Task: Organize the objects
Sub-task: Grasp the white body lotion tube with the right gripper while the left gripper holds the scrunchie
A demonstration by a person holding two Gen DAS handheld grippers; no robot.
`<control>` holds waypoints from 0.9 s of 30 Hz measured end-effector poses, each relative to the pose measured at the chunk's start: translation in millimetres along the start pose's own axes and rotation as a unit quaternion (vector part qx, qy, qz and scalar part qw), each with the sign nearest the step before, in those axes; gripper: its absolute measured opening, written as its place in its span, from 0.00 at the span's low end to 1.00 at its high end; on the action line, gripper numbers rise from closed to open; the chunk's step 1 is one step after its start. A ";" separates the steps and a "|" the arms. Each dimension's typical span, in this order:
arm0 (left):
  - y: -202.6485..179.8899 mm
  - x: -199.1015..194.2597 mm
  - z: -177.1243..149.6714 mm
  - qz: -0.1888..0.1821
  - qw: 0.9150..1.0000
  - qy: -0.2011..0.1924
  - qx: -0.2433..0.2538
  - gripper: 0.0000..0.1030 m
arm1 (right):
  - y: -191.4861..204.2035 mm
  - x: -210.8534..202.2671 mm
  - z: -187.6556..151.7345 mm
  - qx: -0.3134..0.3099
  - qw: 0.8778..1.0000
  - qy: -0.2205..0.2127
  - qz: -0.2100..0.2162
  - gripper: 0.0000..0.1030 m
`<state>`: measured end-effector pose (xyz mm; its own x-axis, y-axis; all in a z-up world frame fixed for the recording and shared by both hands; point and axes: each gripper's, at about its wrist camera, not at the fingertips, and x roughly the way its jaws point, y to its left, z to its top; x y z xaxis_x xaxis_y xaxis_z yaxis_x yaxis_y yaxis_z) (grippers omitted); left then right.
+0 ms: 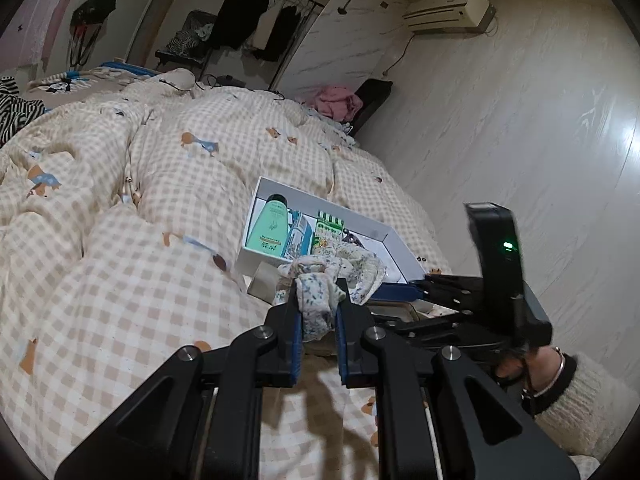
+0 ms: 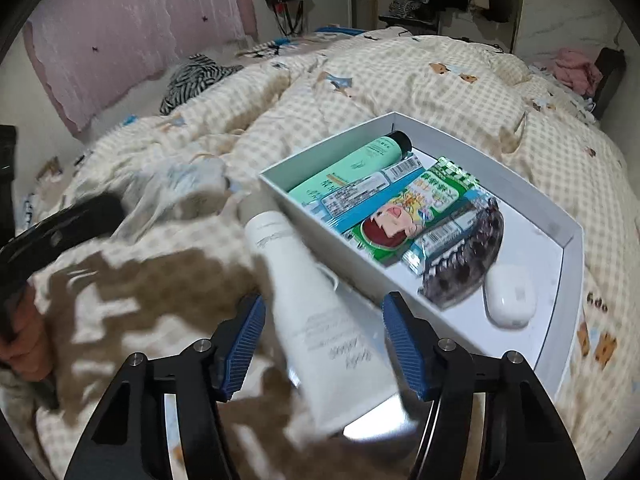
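My left gripper (image 1: pixel 318 292) is shut on a floral fabric scrunchie (image 1: pixel 320 304) and holds it above the checked quilt, in front of the white box (image 1: pixel 384 236). In the right wrist view the box's wall (image 2: pixel 320 208) holds a green bottle (image 2: pixel 352 168), a green snack packet (image 2: pixel 412 212), a dark hair claw (image 2: pixel 468 256) and a white mouse-like case (image 2: pixel 510 296). My right gripper (image 2: pixel 324 340) is open around a white tube (image 2: pixel 316 312) that lies on the quilt against the box's near side. The left gripper shows blurred at left (image 2: pixel 80 216).
The bed's checked quilt (image 1: pixel 120 240) fills most of both views. Striped clothing (image 2: pixel 196 80) lies near the pink headboard. A pink garment (image 1: pixel 336 100) sits on a dark chair by the bed's far side. A clothes rack (image 1: pixel 264 20) stands at the back.
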<state>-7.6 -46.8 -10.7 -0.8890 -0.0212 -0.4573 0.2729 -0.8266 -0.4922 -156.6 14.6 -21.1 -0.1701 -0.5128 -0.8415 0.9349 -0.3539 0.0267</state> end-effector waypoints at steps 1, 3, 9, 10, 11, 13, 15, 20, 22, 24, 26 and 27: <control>-0.6 0.2 -0.6 -0.001 1.000 0.003 0.000 0.14 | 3.0 7.1 2.8 -0.007 1.000 0.008 0.006 0.60; 0.1 1.6 -1.4 0.000 1.000 0.005 0.000 0.14 | 4.9 18.1 4.8 -0.020 1.000 0.017 0.009 0.59; 1.6 3.4 -2.2 0.000 1.000 0.009 -0.003 0.14 | 11.9 52.3 15.6 -0.042 0.998 0.036 -0.005 0.53; 1.6 3.5 -2.1 -0.001 1.000 0.009 -0.003 0.14 | 13.0 54.1 15.4 -0.042 0.999 0.033 -0.007 0.52; 1.6 3.4 -2.4 -0.001 1.000 0.008 -0.003 0.14 | 13.8 54.6 14.7 -0.042 0.999 0.031 -0.007 0.52; 1.7 3.4 -2.6 -0.004 1.000 0.008 -0.004 0.14 | 14.7 51.4 11.9 -0.041 0.999 0.023 -0.001 0.49; 1.8 4.3 -3.5 -0.036 0.999 0.011 -0.006 0.14 | 17.3 43.4 11.0 -0.036 0.999 0.016 0.010 0.44; -5.3 0.3 -3.2 -0.051 0.999 -0.004 0.009 0.14 | 4.9 13.3 4.4 0.029 0.998 -0.025 0.042 0.28; -6.5 0.5 -2.2 -0.053 0.999 -0.005 0.010 0.14 | -2.7 6.5 -2.8 0.055 0.997 -0.030 0.044 0.27; -5.9 2.0 -1.4 -0.053 0.999 -0.003 0.009 0.14 | -11.7 1.6 -12.7 0.084 0.995 -0.030 0.048 0.26; -4.2 1.7 -0.9 -0.053 0.999 -0.003 0.007 0.14 | -21.0 -2.6 -22.7 0.117 0.992 -0.027 0.048 0.26; -4.5 1.9 -1.2 -0.053 0.999 -0.002 0.007 0.14 | -27.5 -9.6 -27.3 0.128 0.990 -0.031 0.050 0.26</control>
<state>-10.1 -42.5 -10.2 -0.9141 0.0643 -0.4003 0.1725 -0.8319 -0.5274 -172.2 50.6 -28.5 -0.1075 -0.5988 -0.7937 0.8395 -0.4824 0.2503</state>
